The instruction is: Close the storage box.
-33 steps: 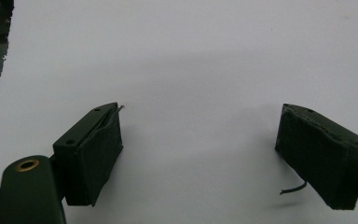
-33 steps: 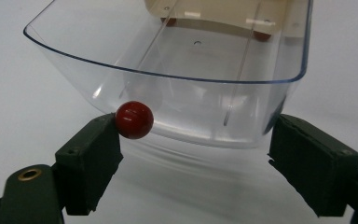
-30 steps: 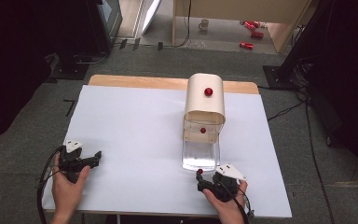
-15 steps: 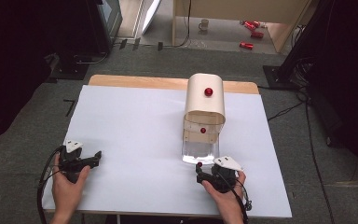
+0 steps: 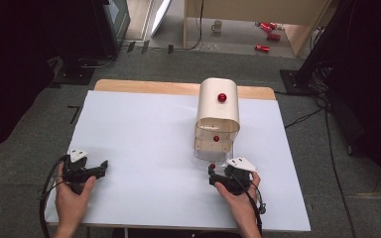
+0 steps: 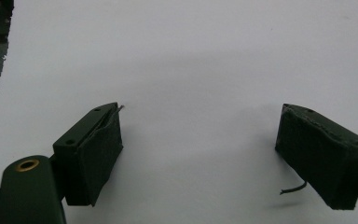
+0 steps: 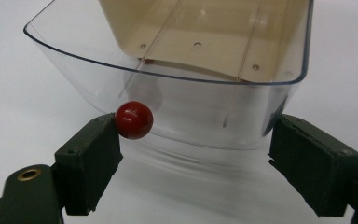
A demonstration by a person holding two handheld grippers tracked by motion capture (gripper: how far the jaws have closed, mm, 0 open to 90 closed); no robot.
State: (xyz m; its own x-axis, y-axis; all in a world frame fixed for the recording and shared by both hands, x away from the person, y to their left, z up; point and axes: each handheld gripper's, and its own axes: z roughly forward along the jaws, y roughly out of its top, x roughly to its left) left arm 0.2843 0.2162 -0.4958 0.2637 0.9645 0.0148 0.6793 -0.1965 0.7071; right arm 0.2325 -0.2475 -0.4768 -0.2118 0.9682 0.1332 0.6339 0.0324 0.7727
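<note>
A clear plastic drawer (image 7: pixel 177 112) with a glossy red ball knob (image 7: pixel 134 120) juts from the cream, round-topped cabinet (image 5: pixel 219 106) at the table's (image 5: pixel 139 129) two o'clock. The right gripper (image 7: pixel 193 163) hangs spread wide at the drawer front, its left jaw touching the knob. At eight o'clock the left gripper (image 6: pixel 200 154) rests equally wide apart over bare white tabletop.

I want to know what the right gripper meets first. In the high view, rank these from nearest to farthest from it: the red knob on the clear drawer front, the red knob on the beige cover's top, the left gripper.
1. Red knob on the clear drawer front, just at the right gripper, on its left side.
2. Red knob on the beige cover's top, farther up the table.
3. Left gripper, far to the left.
</note>
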